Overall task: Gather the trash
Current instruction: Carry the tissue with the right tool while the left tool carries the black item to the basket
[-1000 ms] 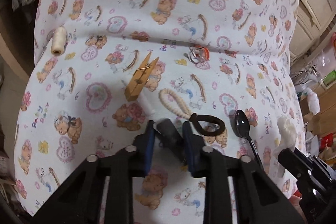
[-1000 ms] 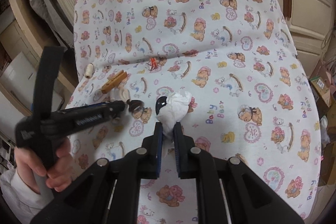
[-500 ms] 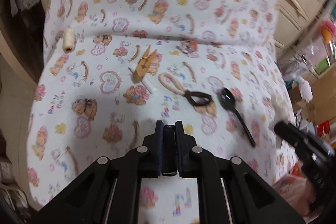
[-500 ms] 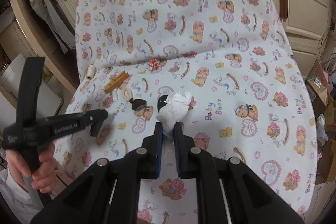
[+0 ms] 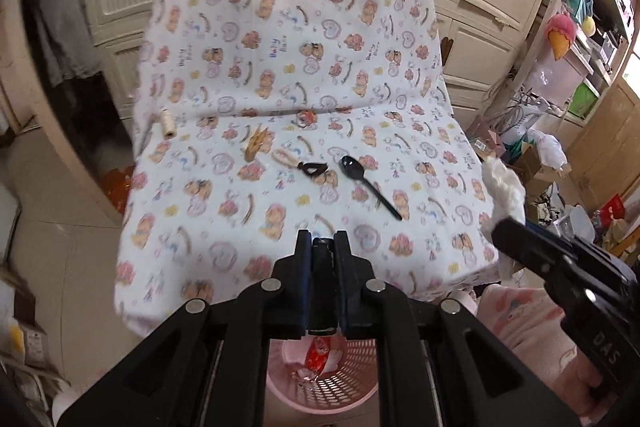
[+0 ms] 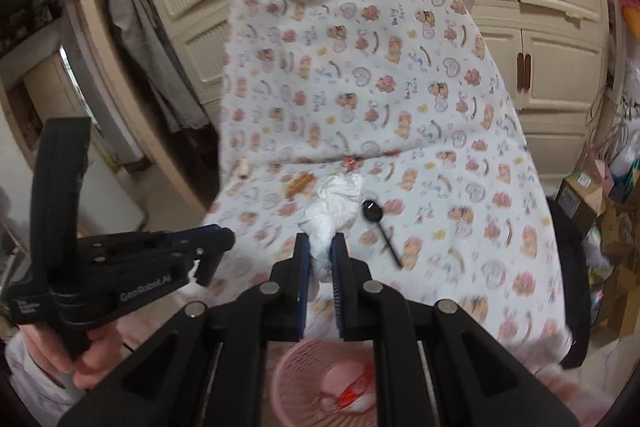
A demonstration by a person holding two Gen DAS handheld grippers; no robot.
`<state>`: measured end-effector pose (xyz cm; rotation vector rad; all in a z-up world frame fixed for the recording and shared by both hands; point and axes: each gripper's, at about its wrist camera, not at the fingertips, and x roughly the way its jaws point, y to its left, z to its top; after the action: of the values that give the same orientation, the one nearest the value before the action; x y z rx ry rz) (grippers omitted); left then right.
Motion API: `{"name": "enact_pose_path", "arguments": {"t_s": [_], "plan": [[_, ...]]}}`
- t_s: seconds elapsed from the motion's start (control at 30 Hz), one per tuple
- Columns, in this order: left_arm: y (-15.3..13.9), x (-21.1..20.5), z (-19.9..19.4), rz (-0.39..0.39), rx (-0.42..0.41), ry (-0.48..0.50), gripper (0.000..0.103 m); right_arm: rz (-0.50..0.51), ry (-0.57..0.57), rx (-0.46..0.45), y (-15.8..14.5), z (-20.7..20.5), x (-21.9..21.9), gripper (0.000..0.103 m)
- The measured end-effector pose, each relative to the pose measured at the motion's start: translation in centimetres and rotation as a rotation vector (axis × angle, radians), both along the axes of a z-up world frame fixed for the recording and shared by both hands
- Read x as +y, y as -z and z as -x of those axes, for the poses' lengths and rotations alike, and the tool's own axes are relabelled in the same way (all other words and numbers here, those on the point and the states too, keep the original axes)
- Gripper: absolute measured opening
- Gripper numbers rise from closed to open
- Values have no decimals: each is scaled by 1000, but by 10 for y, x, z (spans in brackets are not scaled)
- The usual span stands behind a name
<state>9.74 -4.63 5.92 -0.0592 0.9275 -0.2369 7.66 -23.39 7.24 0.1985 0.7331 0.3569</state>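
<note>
Pink basket (image 5: 352, 383) already holds a red wrapper, both grippers hang above it, left gripper (image 5: 322, 247) clamped on a small dark piece, right gripper (image 6: 320, 247) pinching crumpled tissue (image 6: 334, 205); black spoon (image 5: 370, 189) remains on the cloth

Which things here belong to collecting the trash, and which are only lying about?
Belong to the job:
- white tissue, clamped in the right gripper
- small dark piece, clamped in the left gripper
- pink basket below, with a red wrapper inside

Lying about on the sheet:
- black spoon
- clothespin
- thread spool
- beaded loop
</note>
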Motion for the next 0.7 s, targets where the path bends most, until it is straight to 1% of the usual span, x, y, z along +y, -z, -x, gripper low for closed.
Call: {"name": "enact_pose_path", "arguments": {"t_s": [0.03, 0.1, 0.17, 0.23, 0.3, 0.37, 0.43, 0.53, 0.63, 0.7], "plan": [[2, 1, 7, 0, -1, -8, 10, -8, -1, 1, 0, 9, 2, 11], [11, 2, 17, 27, 6, 3, 10, -12, -7, -9, 3, 29, 7, 11], [29, 3, 21, 68, 19, -2, 10, 3, -18, -19, 12, 43, 14, 11], [49, 4, 22, 93, 49, -9, 10, 14, -20, -6, 25, 46, 18, 11], [68, 4, 22, 88, 88, -8, 10, 16, -16, 54, 42, 45, 19, 11], [84, 4, 20, 75, 131, -14, 10, 2, -19, 88, 55, 45, 17, 11], [95, 5, 16, 83, 172, -24, 10, 22, -37, 105, 64, 44, 20, 11], [107, 7, 12, 82, 222, -24, 11, 56, -80, 156, 84, 39, 31, 11], [126, 9, 9, 63, 301, -24, 11, 49, -105, 233, 106, 31, 35, 11], [144, 10, 7, 54, 366, -27, 11, 52, -114, 289, 123, 26, 36, 11]]}}
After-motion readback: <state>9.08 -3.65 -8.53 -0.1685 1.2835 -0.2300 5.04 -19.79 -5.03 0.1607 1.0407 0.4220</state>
